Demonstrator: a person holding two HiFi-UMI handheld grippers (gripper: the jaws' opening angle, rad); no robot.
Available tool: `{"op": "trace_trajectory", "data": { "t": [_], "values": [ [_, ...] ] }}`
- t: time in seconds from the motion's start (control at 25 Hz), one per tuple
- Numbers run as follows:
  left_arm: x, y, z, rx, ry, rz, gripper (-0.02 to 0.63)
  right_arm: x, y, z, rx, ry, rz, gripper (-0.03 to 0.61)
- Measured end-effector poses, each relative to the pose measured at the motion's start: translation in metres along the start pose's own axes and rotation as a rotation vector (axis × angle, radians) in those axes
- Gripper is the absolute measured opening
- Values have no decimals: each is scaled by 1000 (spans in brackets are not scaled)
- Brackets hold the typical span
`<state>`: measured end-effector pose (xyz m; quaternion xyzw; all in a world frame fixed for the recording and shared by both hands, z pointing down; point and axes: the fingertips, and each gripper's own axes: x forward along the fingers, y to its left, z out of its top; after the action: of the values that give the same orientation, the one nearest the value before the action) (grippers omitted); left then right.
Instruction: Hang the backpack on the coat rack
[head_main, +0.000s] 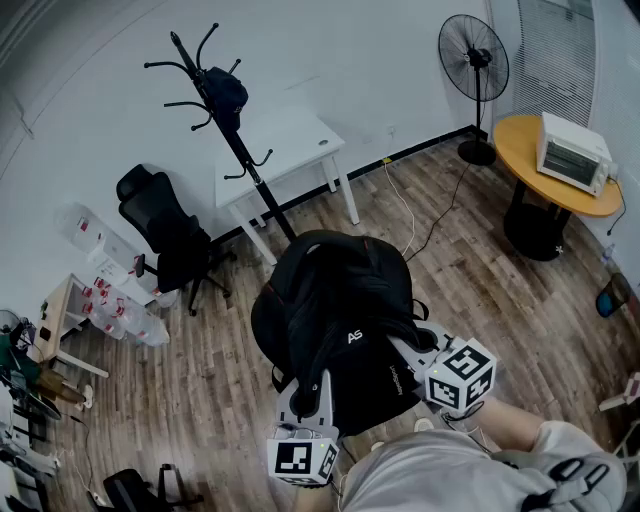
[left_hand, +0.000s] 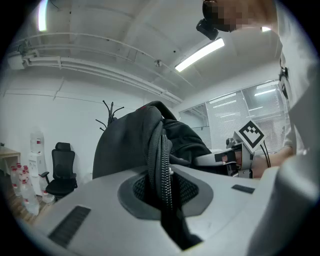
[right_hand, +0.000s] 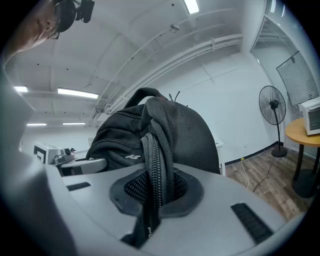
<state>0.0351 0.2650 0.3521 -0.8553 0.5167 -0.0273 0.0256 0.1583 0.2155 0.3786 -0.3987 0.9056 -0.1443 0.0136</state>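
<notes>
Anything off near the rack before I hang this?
Nothing spilled or broken. The rack already carries a dark item near its top, and a white cable trails loose across the floor to its right.

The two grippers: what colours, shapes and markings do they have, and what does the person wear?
The left gripper and the right gripper both have broad light grey jaws with dark grey mesh-textured pads and dark ribbed strips. Each carries a white cube printed with black square markers: the left cube and the right cube. The person wears a light-coloured top.
</notes>
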Motion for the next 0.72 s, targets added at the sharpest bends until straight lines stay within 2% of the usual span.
{"op": "trace_trajectory", "data": {
  "t": [0.72],
  "values": [
    [18,-9,-7,-1,30,12,37,1,-22,-6,48,17,12,32]
  ]
}}
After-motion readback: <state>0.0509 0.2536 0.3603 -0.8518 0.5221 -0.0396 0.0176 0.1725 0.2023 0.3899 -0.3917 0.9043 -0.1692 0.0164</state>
